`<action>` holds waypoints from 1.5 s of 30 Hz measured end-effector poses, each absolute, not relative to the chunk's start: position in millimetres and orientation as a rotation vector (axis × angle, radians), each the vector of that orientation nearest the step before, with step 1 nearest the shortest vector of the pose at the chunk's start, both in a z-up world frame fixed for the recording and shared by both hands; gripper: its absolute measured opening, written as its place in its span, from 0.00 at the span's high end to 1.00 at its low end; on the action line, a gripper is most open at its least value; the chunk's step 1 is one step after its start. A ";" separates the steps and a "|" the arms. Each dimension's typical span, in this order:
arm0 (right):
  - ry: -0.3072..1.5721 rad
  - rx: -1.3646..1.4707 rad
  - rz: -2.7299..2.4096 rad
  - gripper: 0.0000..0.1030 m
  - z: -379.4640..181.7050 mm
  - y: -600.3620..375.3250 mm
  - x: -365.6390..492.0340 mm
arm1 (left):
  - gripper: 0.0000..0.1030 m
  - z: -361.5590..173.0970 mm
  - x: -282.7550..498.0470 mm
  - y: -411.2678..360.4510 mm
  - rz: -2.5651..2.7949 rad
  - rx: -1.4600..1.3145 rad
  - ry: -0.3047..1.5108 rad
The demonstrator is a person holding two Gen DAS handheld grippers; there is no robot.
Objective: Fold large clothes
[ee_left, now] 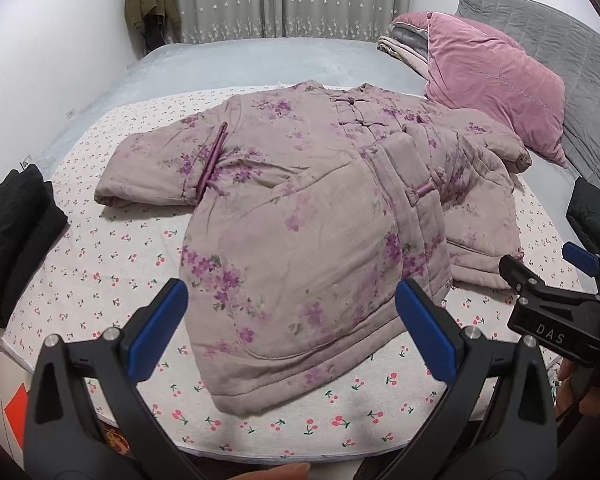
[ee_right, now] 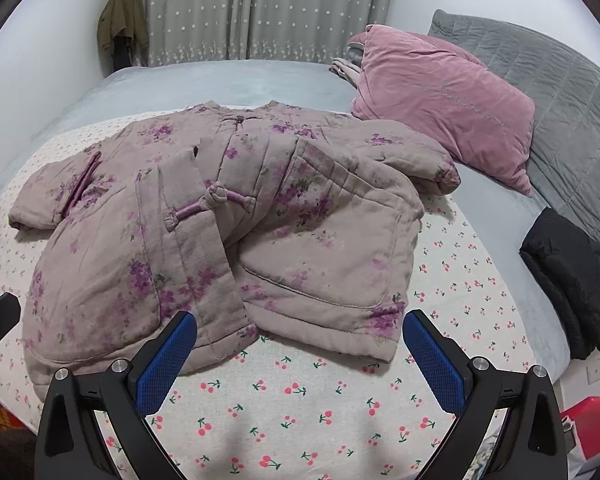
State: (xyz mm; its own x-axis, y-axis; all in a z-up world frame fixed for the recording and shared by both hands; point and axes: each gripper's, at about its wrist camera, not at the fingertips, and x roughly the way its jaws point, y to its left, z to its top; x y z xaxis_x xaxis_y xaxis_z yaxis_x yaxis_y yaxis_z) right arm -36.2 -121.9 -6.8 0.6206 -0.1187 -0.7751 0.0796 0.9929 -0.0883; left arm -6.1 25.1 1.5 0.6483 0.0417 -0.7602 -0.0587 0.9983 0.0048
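Observation:
A padded mauve jacket (ee_left: 300,208) with purple flowers and knot buttons lies spread, front up, on a cherry-print sheet (ee_left: 112,264) on the bed. It also shows in the right wrist view (ee_right: 220,232), its right front panel rumpled over the sleeve. My left gripper (ee_left: 292,312) is open and empty, held just above the jacket's near hem. My right gripper (ee_right: 300,348) is open and empty, just short of the hem's right corner. It shows from the side in the left wrist view (ee_left: 548,280).
A pink pillow (ee_right: 444,104) and a grey quilted headboard (ee_right: 560,92) lie at the right. Folded black clothes sit at the left (ee_left: 16,240) and at the right (ee_right: 568,276). Folded blankets (ee_left: 400,46) lie behind the pillow. A green coat (ee_left: 150,0) hangs by the curtains.

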 end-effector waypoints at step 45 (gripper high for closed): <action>0.898 -0.051 -0.106 0.00 -10.6 -121.7 -37.8 | 0.00 -7.9 -4.3 25.6 0.052 -0.031 0.876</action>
State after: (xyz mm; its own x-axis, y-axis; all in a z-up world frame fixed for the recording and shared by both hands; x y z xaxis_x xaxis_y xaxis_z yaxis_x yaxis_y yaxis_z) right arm -37.8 -121.7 -10.6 0.6183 -0.1134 -0.7777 0.0704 0.9936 -0.0889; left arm -4.3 25.6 -7.9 0.6389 0.0333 -0.7686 -0.0587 0.9983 -0.0056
